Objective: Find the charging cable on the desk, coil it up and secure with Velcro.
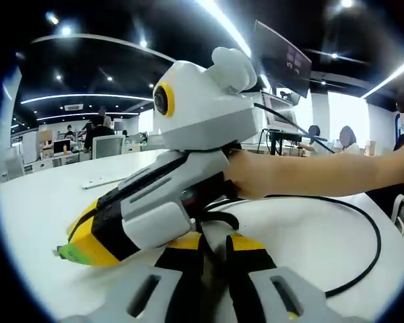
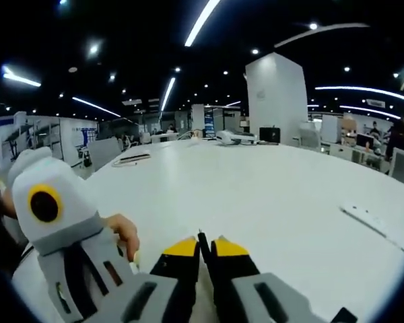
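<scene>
Cable (image 1: 363, 229), thin and black, lies on the white desk (image 1: 310, 235) in the left gripper view, sweeping in a wide loop from about 3 o'clock of the frame down toward 5 o'clock, with its inner end running back to the centre, where it passes just above the left gripper (image 1: 214, 241). That gripper's yellow-and-black fingers (image 1: 246, 243) rise from 6 o'clock and stand nearly pressed together, only a narrow slit between them; a short dark loop of the cable sits right at their tips, but whether the tips actually pinch it cannot be told. Across the middle of the same view lies the right gripper (image 1: 77, 245), a white body with yellow-and-black fingers pointing toward 8 o'clock, its tips low over the desk and a small green patch at their end; its fingers look closed together there. A person's hand (image 1: 246, 176) and bare forearm reach in from 3 o'clock and grip that tool's handle. In the right gripper view the right gripper's fingers (image 2: 183, 249) rise from 6 o'clock, drawn almost together, with a thin dark strand standing in the slit between them; what that strand is cannot be made out. At 8 o'clock in that view the left gripper's white body shows, with a person's hand (image 2: 124, 232) on it. A flat white bar (image 2: 374, 221) lies on the desk near 4 o'clock, well apart from the grippers.
</scene>
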`<state>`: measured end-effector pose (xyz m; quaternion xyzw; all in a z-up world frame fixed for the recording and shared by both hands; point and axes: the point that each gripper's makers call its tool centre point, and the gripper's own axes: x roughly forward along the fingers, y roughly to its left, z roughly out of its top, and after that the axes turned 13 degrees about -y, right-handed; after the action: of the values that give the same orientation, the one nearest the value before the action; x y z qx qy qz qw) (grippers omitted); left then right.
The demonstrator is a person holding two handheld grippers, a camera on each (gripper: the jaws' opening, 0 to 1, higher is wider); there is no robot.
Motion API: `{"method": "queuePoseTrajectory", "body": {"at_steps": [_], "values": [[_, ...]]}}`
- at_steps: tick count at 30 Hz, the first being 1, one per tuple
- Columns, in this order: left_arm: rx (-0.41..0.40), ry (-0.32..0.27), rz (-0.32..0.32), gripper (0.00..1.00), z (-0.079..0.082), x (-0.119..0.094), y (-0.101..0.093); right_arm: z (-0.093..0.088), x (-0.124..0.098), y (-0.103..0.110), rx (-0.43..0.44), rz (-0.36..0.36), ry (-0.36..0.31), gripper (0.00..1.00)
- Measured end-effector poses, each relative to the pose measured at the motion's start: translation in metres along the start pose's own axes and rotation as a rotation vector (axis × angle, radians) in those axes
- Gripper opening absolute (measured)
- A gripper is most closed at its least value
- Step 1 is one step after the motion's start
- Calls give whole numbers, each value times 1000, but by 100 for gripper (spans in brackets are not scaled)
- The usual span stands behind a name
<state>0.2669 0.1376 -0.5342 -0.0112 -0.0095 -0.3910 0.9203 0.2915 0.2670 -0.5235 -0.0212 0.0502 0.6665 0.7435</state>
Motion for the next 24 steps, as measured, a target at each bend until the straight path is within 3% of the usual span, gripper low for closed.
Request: {"method": "queuePoseTrajectory", "body": {"at_steps": [15,21,24], "values": [[-1,-1,0,14,1,0,1,1,0,-5,23,2,-20,10],[-1,-1,2,14,1,0,2,30,-5,-2,62,20,-105,20],[-1,-1,1,14,1,0,2,51,-17,-6,35,5,-155,16]]}}
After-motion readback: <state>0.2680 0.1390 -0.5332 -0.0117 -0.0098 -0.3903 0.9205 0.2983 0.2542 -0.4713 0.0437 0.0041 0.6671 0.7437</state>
